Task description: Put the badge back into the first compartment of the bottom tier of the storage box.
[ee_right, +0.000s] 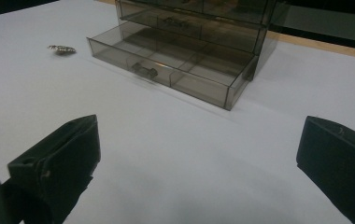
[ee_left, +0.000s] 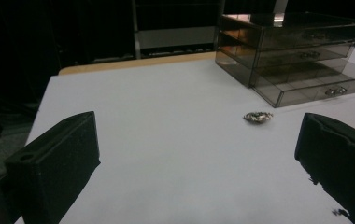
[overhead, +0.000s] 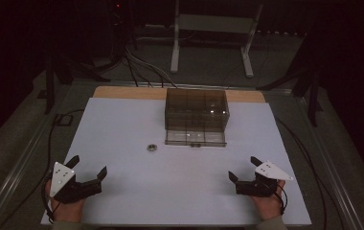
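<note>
Left gripper (overhead: 90, 167) rests in my hand near the table's (overhead: 122, 120) front-left corner, jaws spread wide, empty. Beyond it lies a small metal ring (overhead: 152, 147), then the smoky drawer chest (overhead: 197, 109), bottom drawer (overhead: 195, 138) pulled out. My right gripper (overhead: 244, 168) gapes too.

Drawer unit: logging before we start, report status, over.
Both grippers open, left gripper, right gripper, resting near table edge. Drawer unit bottom drawer pulled open. Small metal piece loose beside it. Nothing between.
</note>
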